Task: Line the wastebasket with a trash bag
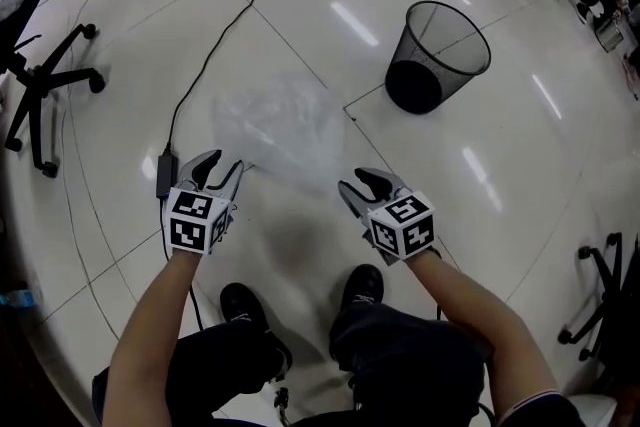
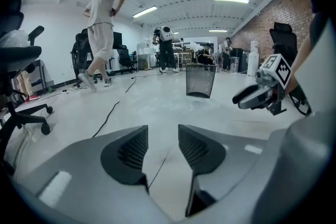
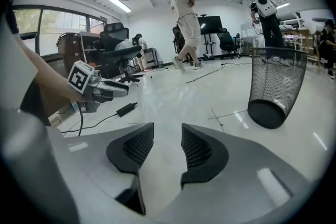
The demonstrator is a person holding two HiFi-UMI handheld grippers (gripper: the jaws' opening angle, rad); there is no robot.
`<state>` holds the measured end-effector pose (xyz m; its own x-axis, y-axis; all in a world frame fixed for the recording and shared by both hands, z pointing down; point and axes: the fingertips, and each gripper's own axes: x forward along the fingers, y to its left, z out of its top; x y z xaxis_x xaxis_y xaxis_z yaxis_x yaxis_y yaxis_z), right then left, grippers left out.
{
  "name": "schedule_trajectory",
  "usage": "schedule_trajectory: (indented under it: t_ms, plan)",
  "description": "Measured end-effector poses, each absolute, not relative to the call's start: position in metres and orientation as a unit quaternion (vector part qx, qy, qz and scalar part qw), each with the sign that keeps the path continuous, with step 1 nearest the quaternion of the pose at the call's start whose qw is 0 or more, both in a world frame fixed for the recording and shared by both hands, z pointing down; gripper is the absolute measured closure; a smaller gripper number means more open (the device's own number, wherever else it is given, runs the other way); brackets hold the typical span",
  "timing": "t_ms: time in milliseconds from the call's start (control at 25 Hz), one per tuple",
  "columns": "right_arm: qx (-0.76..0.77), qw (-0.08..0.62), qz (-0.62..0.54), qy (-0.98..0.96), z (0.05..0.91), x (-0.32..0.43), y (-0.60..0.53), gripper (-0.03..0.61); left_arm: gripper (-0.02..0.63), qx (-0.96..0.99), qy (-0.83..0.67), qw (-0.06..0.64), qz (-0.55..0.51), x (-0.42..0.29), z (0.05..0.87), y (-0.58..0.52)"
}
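A black wire-mesh wastebasket [image 1: 438, 55] stands upright on the glossy white floor, far right of centre. A clear, crumpled trash bag [image 1: 280, 120] lies flat on the floor between it and me. My left gripper [image 1: 222, 171] hovers just short of the bag's near left corner, jaws open and empty. By the bag's near right edge, my right gripper [image 1: 360, 187] is open and empty too. The left gripper view shows the wastebasket [image 2: 200, 80] ahead and the right gripper [image 2: 252, 98] off to the right. In the right gripper view the wastebasket [image 3: 275, 86] is at right and the left gripper [image 3: 118, 89] at left.
A black cable with a power adapter [image 1: 164, 173] runs across the floor left of the bag. An office chair [image 1: 45, 85] stands at far left, and a chair base [image 1: 600, 295] at right. A person [image 2: 102, 29] walks in the background. My feet [image 1: 300, 300] are just behind the grippers.
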<state>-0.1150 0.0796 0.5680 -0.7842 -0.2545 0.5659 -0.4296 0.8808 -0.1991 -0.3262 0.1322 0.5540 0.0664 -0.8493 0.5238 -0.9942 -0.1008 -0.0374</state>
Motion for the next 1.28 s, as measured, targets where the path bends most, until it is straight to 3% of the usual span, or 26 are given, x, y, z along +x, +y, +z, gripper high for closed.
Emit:
schedule_trajectory:
  t_ms: [440, 640, 720, 800, 880, 1280]
  plan:
    - [0.199, 0.331, 0.197, -0.901, 0.636, -0.103, 0.086, 0.346, 0.4, 0.691, -0.655, 0.204, 0.23, -0.351, 0.593, 0.129]
    - [0.197, 0.35, 0.209, -0.892, 0.655, -0.108, 0.084, 0.342, 0.391, 0.686, -0.654, 0.216, 0.235, -0.363, 0.607, 0.126]
    - [0.202, 0.354, 0.206, -0.89, 0.656, -0.11, 0.078, 0.387, 0.392, 0.687, -0.651, 0.222, 0.234, -0.364, 0.612, 0.123]
    - [0.209, 0.347, 0.2, -0.892, 0.652, -0.111, 0.071, 0.512, 0.391, 0.693, -0.644, 0.225, 0.234, -0.363, 0.615, 0.117]
    - [0.21, 0.333, 0.201, -0.897, 0.645, -0.116, 0.065, 0.575, 0.391, 0.698, -0.637, 0.226, 0.235, -0.364, 0.618, 0.113]
    - [0.213, 0.278, 0.2, -0.915, 0.595, -0.124, 0.034, 0.577, 0.411, 0.712, -0.63, 0.195, 0.242, -0.368, 0.61, 0.093]
